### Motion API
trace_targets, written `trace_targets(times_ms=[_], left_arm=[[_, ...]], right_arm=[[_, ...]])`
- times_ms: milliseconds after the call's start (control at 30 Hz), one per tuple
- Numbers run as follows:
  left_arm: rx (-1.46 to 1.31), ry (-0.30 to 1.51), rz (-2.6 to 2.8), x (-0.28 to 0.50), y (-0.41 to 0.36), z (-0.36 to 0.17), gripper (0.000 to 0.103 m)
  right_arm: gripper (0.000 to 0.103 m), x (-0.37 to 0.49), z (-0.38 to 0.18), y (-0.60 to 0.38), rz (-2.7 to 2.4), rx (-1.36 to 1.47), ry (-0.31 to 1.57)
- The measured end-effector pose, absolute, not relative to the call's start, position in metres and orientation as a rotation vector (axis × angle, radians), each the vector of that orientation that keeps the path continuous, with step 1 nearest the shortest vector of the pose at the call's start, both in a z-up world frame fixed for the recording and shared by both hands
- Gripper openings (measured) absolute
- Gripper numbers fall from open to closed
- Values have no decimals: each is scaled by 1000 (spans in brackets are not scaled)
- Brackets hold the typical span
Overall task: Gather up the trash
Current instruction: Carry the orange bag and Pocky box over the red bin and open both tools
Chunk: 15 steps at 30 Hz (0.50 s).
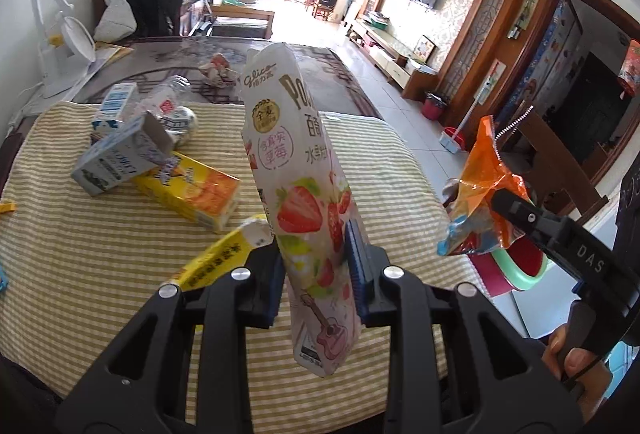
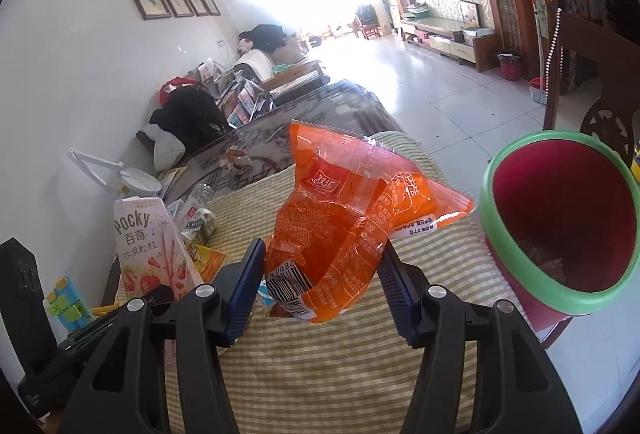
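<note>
Evidently both pieces in hand are light, empty packaging: on the left, the left hand-held gripper (image 1: 316,270) is clamped across the lower half of the strawberry Pocky box (image 1: 298,193), thin card that looks flattened and would crease under more squeeze, held upright above the striped cloth (image 1: 100,274) on the counter. To the right, the right hand-held gripper (image 2: 320,286) pinches the orange snack bag (image 2: 340,218), soft, crinkly and slippery film best taken at the bunched middle, near the red bin (image 2: 560,218).
</note>
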State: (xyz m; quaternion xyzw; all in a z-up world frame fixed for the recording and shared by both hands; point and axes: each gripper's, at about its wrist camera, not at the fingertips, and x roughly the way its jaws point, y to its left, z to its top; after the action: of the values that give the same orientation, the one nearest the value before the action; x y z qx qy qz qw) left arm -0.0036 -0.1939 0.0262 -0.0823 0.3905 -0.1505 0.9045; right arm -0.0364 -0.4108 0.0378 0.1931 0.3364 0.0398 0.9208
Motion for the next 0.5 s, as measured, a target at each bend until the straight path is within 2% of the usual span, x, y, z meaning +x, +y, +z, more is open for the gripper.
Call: trace_targets(times_ms=[500], left_arm=[[-135, 868, -447, 9, -260, 13, 27]], right_arm=[[57, -49, 23, -565, -296, 477, 653]])
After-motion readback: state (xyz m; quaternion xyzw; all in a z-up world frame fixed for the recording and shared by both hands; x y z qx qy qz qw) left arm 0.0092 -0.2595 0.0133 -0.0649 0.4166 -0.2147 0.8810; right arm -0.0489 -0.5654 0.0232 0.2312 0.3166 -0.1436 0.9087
